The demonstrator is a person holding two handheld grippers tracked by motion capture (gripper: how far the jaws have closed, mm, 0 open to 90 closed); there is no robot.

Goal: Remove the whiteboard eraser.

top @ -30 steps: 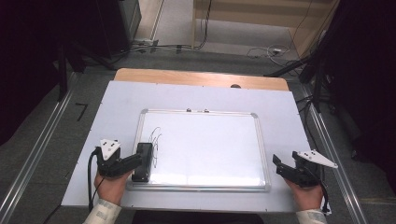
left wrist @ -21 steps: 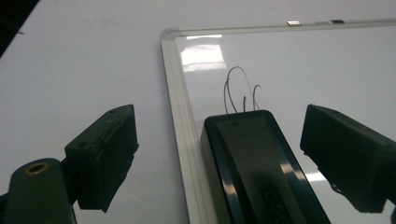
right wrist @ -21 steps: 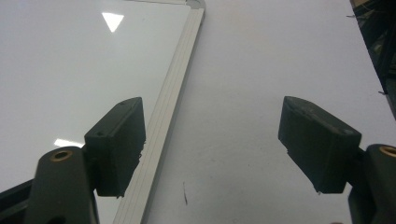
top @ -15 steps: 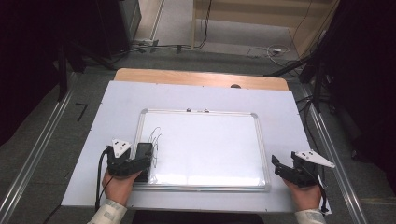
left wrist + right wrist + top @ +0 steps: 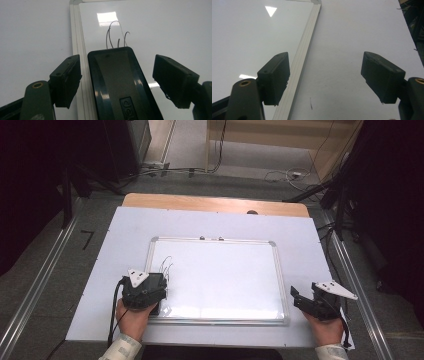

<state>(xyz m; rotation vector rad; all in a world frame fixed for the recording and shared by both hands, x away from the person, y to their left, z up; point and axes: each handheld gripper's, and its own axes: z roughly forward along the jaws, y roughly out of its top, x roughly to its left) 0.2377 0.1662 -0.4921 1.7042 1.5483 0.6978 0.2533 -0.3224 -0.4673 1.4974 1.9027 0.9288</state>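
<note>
A black eraser (image 5: pixel 120 85) lay on the whiteboard (image 5: pixel 225 275), just inside its left frame edge and touching a few thin pen strokes (image 5: pixel 115 35). The left gripper (image 5: pixel 117 82) straddled the eraser; its jaws had just been closing, with gaps left on both sides. The right gripper (image 5: pixel 324 77) hung spread wide across the board's right frame. Bare white tabletop (image 5: pixel 125 235) ringed the board.

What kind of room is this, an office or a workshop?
Probably a lab or test room set up for recording. A whiteboard lies flat on a white table, cables trail over the floor, and metal rails flank the table.
</note>
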